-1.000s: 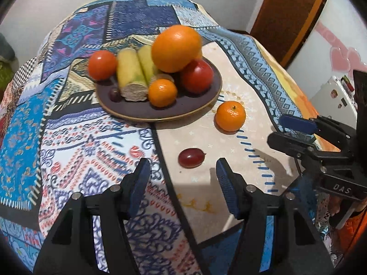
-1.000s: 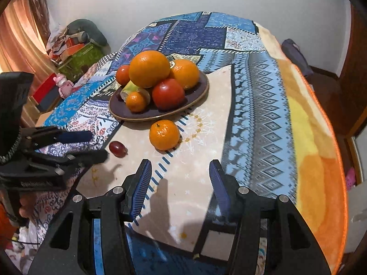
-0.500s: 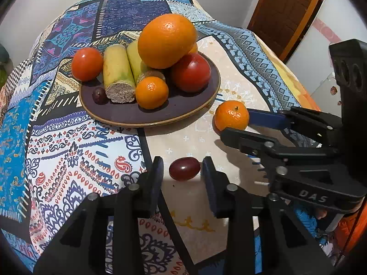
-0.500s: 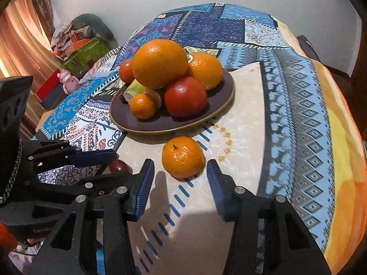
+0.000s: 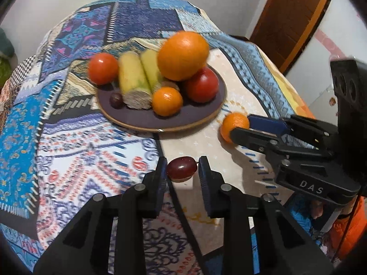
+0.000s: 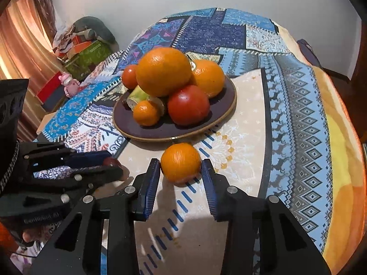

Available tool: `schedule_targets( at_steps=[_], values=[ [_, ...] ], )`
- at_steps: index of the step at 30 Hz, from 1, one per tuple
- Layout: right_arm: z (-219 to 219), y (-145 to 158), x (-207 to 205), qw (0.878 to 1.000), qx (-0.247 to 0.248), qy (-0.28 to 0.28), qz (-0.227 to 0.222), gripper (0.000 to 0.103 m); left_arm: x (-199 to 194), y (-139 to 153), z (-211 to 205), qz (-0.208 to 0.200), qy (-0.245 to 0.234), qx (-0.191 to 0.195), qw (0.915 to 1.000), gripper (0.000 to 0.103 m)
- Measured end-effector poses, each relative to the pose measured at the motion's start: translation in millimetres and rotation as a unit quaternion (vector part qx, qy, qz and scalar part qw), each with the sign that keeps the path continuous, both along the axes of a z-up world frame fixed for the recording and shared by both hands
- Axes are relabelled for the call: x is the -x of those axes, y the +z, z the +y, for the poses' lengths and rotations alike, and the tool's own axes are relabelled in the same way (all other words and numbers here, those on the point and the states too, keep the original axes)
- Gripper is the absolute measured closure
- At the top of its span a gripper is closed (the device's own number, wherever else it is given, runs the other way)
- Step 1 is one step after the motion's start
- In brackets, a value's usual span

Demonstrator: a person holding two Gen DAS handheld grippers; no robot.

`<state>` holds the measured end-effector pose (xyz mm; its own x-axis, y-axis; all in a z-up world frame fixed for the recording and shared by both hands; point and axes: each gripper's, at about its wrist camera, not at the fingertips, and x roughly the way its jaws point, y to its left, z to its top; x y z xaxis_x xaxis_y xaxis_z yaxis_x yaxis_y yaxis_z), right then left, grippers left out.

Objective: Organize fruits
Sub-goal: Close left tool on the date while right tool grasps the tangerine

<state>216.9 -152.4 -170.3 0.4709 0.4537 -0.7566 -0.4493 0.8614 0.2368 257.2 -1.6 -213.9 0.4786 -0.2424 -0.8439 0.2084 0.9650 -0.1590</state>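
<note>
A dark purple plate [image 5: 201,116] [image 6: 123,123] on the patterned cloth holds a large orange [image 5: 182,55], a red tomato [image 5: 201,84], a small mandarin [image 5: 167,100], two yellow-green cane pieces [image 5: 133,80], a small tomato [image 5: 103,68] and a dark grape [image 5: 115,99]. My left gripper [image 5: 181,168] stands around a red grape [image 5: 181,168] on the cloth, its pads close to or touching it. My right gripper [image 6: 180,167] stands around a loose mandarin [image 6: 180,163] just in front of the plate, its pads at the fruit's sides. The mandarin also shows in the left wrist view [image 5: 231,123].
The table [image 6: 298,114] is covered by a blue patchwork cloth with an orange border on the right. Boxes and a pink toy [image 6: 67,82] lie on the floor at the left. A brown door [image 5: 291,18] stands behind the table.
Both grippers moved forward and narrowed. The left one closed in around the red grape, the right one around the loose mandarin. Both fruits still rest on the cloth.
</note>
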Motion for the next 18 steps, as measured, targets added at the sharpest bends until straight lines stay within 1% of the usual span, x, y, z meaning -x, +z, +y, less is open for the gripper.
schedule_targets(
  at_steps=[2,6,7,8,10,11,13,16,18],
  values=[
    [2,3,0,1.000,0.000,0.004,-0.005,0.075,-1,7,8,-0.008,0.011,0.001,0.9999,0.076],
    [7,2,-3,1.000,0.014,0.010,-0.007,0.076,-7,18,19,-0.023,0.027,0.000,0.9994,0.075],
    [8,2,-4,1.000,0.014,0.008,-0.006,0.075,-7,22,22,-0.028,0.030,0.001,0.9992,0.075],
    [8,0,-5,1.000,0.014,0.007,0.001,0.070,-8,23,24,-0.031,0.032,0.000,0.9990,0.076],
    [10,-5,-8,1.000,0.017,0.007,0.009,0.064,-9,26,27,-0.038,0.037,-0.003,0.9986,0.075],
    [11,-6,-8,1.000,0.020,0.007,0.012,0.063,-12,26,28,-0.039,0.039,-0.005,0.9984,0.075],
    [14,-12,-10,0.999,0.025,0.009,0.021,0.063,-17,26,30,-0.042,0.042,-0.010,0.9982,0.075],
    [15,-15,-11,1.000,0.021,0.010,0.020,0.063,-28,23,30,-0.045,0.044,-0.022,0.9978,0.075],
    [14,-13,-11,1.000,0.014,0.012,0.018,0.067,-34,19,32,-0.042,0.045,-0.024,0.9978,0.075]
  ],
)
